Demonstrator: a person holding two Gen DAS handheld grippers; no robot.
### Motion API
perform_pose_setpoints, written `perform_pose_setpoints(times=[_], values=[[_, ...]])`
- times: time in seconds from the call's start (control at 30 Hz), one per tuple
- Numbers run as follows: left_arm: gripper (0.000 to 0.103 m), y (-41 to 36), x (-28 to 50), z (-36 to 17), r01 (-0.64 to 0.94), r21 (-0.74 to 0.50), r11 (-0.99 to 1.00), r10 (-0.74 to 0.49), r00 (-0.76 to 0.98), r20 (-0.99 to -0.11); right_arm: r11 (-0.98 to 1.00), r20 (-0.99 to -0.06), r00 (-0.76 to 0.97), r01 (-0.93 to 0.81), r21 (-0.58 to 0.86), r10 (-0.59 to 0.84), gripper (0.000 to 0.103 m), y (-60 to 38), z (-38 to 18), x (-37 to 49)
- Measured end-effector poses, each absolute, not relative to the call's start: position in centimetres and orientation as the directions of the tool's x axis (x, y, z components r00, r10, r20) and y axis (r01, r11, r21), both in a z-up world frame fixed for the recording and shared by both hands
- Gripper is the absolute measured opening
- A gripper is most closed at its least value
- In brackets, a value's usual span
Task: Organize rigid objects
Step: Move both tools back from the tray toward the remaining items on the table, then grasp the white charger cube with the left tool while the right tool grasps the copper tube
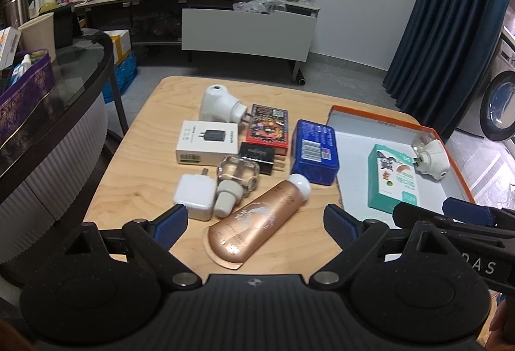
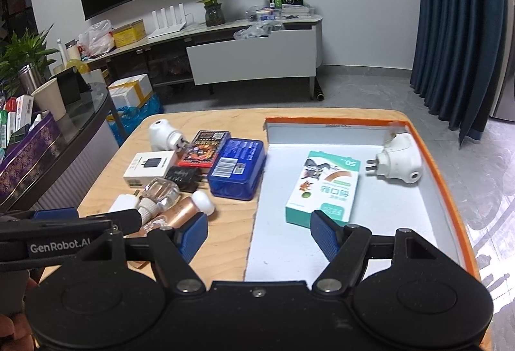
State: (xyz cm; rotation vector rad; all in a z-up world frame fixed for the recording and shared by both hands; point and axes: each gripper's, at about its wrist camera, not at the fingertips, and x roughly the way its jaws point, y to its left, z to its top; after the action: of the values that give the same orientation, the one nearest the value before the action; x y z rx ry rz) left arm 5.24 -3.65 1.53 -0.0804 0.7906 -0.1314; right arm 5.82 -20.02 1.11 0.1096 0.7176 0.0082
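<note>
A wooden table (image 1: 135,164) holds a pile of small things: a gold tube (image 1: 257,219), a clear glass bottle (image 1: 236,177), a white charger cube (image 1: 194,195), a white charger box (image 1: 207,142), a black plug (image 1: 257,158), a red card box (image 1: 267,129), a blue tin (image 1: 313,151) and a white plug-in device (image 1: 219,103). An orange-rimmed tray (image 2: 450,190) holds a green plaster box (image 2: 325,187) and another white plug-in device (image 2: 399,162). My left gripper (image 1: 256,224) is open over the gold tube. My right gripper (image 2: 259,233) is open and empty at the tray's near left edge.
A dark glass-topped counter (image 1: 80,61) with a purple box (image 1: 25,90) stands left of the table. A TV stand (image 1: 244,29) with plants and clutter runs along the far wall. A blue curtain (image 1: 450,13) and a washing machine (image 1: 499,106) are on the right.
</note>
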Motion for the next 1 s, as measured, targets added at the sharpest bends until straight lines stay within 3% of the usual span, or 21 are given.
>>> perform_pose_setpoints(times=[0.57, 1.0], values=[[0.094, 0.3, 5.3, -0.1, 0.019, -0.146, 0.989, -0.120, 0.681, -0.723, 0.993, -0.688, 0.720, -0.016, 0.117, 0.092, 0.083, -16.8, -0.5, 7.2], [0.094, 3.2, 10.0, -3.5, -0.025, -0.100, 0.995, -0.059, 0.651, -0.756, 0.991, -0.710, 0.698, 0.007, 0.135, 0.091, 0.083, -17.2, -1.7, 7.4]])
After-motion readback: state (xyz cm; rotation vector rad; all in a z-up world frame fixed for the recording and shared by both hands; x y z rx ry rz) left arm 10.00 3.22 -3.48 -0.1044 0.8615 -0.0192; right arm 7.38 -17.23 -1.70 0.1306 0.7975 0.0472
